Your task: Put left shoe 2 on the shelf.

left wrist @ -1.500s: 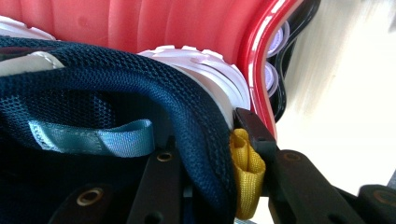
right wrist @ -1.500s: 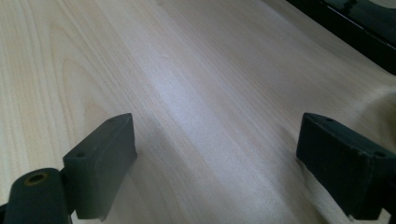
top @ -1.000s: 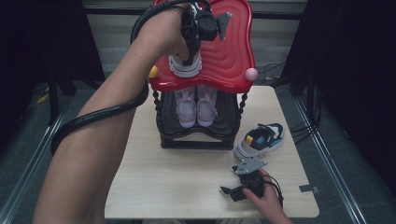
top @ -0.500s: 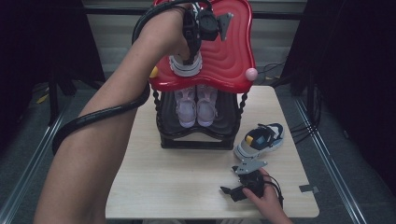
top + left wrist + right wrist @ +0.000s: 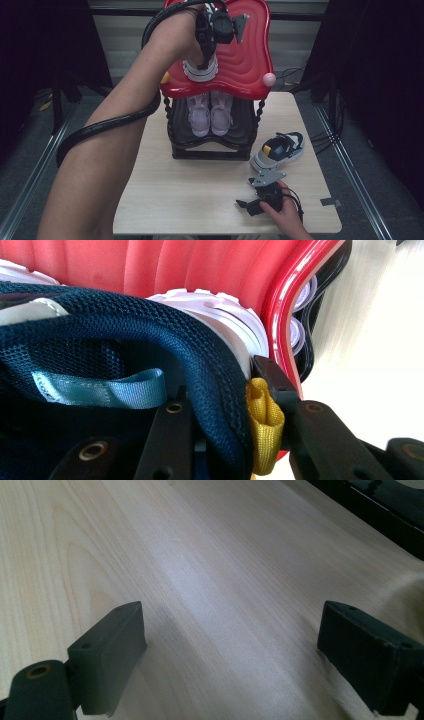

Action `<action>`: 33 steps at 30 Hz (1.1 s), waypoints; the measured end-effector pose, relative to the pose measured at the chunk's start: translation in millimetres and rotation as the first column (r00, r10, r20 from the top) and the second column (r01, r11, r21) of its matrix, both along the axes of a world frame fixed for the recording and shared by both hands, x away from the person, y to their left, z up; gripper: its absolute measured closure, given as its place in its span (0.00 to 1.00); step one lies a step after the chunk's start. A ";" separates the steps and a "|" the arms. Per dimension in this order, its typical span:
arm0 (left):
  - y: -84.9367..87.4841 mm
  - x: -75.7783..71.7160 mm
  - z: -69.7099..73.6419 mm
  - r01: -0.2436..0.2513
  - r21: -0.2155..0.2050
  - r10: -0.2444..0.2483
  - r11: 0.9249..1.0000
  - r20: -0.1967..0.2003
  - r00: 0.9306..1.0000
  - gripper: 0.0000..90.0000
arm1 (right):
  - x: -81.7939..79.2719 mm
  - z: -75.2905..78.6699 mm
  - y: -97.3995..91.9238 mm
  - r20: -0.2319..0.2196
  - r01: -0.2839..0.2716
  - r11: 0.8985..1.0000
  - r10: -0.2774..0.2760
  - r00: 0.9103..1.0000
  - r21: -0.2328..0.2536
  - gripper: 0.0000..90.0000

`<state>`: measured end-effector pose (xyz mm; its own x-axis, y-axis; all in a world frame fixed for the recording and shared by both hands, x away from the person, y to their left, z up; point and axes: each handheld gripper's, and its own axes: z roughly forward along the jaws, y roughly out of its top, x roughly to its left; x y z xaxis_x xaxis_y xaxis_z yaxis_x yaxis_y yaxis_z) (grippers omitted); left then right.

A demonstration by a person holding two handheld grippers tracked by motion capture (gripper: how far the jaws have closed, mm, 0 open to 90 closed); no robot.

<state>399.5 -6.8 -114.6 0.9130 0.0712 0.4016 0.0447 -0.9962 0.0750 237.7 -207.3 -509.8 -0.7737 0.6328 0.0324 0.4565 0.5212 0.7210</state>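
Two hand-held grippers, one shoe in hand. Left hand-held gripper [image 5: 206, 59] is clamped on the heel collar of a navy mesh shoe [image 5: 165, 347], one jaw inside the opening, the other outside beside the yellow heel loop [image 5: 264, 420]; the shoe rests on the red top shelf [image 5: 250, 55] of the shoe rack [image 5: 210, 150], its white sole [image 5: 200, 72] near the shelf's front edge. Orientation, judged from the high view: heel toward the person, toe toward the far side of the shelf, long axis running front to back; the hand hides most of the upper, so the toe end cannot be confirmed. Right hand-held gripper [image 5: 257, 202] lies low over the bench [image 5: 165, 190], jaws well apart with nothing between them. Matching second shoe [image 5: 277, 150] lies on the bench just beside the rack's right foot. Pale pair of shoes [image 5: 210, 112] occupies the lower shelf, toes toward the person. Risks: the glossy, ridged shelf may let the shoe slide forward when the jaws part, since the heel sits close to the rim; a jaw snagging the loop or collar could drag the shoe off during withdrawal.
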 end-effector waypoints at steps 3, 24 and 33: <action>0.2 -1.8 -0.5 0.002 0.001 -0.002 1.000 -0.006 1.000 0.79 | -0.1 0.0 0.0 -0.001 0.001 1.000 -0.001 1.000 0.000 0.12; 3.7 -1.1 2.6 -0.015 -0.020 0.016 1.000 0.023 1.000 0.66 | -0.1 0.0 0.0 -0.001 0.001 1.000 -0.001 1.000 0.000 0.12; 7.1 0.1 6.1 -0.026 -0.041 0.027 0.999 0.028 0.999 0.58 | -0.1 0.0 0.0 -0.001 0.001 1.000 -0.001 1.000 0.000 0.12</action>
